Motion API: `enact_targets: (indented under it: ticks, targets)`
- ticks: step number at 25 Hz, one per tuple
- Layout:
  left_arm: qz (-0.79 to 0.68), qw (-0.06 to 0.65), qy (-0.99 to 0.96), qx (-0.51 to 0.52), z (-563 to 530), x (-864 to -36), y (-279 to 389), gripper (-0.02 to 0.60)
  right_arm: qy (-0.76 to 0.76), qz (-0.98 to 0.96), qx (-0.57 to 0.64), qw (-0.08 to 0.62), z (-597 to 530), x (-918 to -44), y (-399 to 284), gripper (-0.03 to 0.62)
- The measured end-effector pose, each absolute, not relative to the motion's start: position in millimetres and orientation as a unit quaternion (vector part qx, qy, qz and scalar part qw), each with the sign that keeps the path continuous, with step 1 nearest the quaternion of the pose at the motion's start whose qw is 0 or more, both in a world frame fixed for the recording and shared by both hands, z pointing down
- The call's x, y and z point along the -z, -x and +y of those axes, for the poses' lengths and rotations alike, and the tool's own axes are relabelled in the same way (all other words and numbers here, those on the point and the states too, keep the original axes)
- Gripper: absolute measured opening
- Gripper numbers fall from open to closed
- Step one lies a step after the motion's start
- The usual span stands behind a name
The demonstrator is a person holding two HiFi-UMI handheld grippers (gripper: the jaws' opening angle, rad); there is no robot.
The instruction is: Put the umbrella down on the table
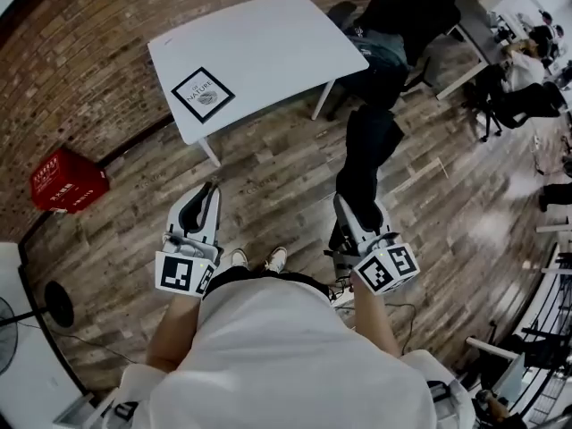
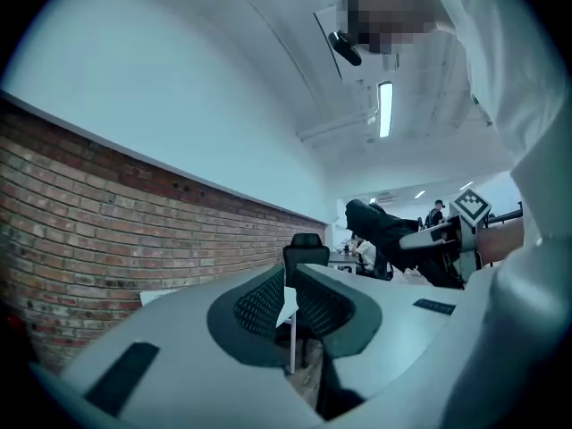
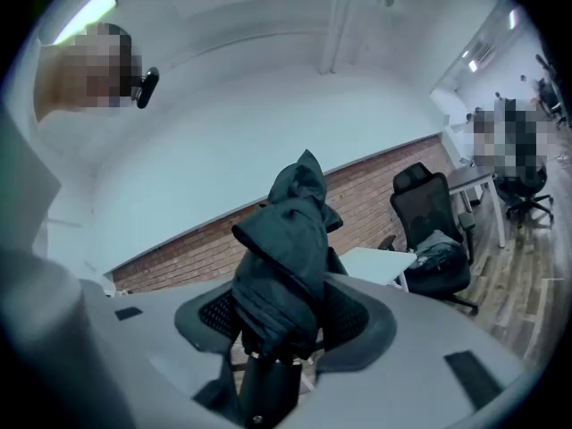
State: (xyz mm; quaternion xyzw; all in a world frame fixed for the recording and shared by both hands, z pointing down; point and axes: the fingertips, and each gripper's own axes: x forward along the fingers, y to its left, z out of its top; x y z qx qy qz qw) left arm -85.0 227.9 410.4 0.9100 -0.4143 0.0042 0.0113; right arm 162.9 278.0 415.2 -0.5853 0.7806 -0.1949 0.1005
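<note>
Right now the right gripper [image 1: 356, 217] pinches the folded umbrella [image 1: 365, 155] near its handle, long axis pointing far; the table [image 1: 268, 34] lies far-left of it. The left gripper's [image 1: 204, 202] jaws sit together, empty.

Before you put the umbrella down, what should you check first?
1. Folded black fabric umbrella clamped in the right gripper fingers: ok.
2. Left gripper empty, fingers close together: ok.
3. Bare room on the white rectangular table: ok; only a black-framed square card lies on it, near one corner.
4. Umbrella above the table top: not ok, it hangs over the wooden plank floor, short of the table.
5. Umbrella's strap fastened so it won't spring open: cannot tell.
</note>
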Motion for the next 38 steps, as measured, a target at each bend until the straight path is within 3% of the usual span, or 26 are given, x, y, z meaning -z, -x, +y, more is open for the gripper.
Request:
enact_targets:
  ticks: [17, 25, 38]
  targets:
    - [-0.426, 0.059, -0.903, -0.018, 203.0, -451.4, 65.8, 0.055, 0.575, 0.781, 0.217, 0.108, 247.5, -432.9, -193.1, 0.229]
    - [-0.413, 0.078, -0.907, 0.002, 124.9, -456.1, 60.7, 0.055, 0.579, 0.780, 0.221, 0.080, 174.1, -433.7, -183.2, 0.228]
    - [-0.391, 0.051, -0.919, 0.022, -31.9, -432.4, 103.2, 0.034, 0.601, 0.771, 0.196, 0.074, 39.6, -402.4, -141.3, 0.229]
